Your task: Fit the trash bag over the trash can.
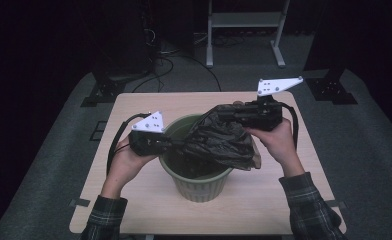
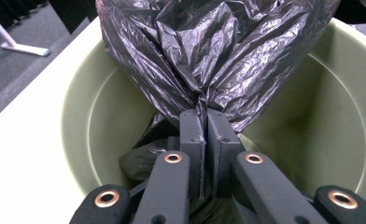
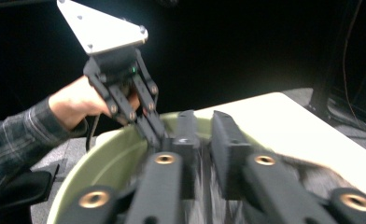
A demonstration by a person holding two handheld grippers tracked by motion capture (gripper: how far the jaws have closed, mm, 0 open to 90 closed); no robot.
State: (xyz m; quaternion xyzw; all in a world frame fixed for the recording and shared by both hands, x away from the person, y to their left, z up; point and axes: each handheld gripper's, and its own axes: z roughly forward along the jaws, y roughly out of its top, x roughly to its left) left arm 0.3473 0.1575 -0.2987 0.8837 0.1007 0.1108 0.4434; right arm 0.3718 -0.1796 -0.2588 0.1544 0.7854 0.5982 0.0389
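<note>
at frame centre the left claw (image 2: pixel 206 119) is clamped on the bag (image 1: pixel 219 137) over the bin (image 1: pixel 199 187) — right claw (image 3: pixel 204 126) part-open, grip unclear — so spread the film evenly over the rim.

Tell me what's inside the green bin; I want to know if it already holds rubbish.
Inside the green bin, part of a dark plastic bag hangs in, pinched by the left gripper. Bare inner wall shows around it. The bag covers the bottom, so anything beneath can't be seen.

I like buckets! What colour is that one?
Pale green bin, clearest in the left gripper view.
</note>
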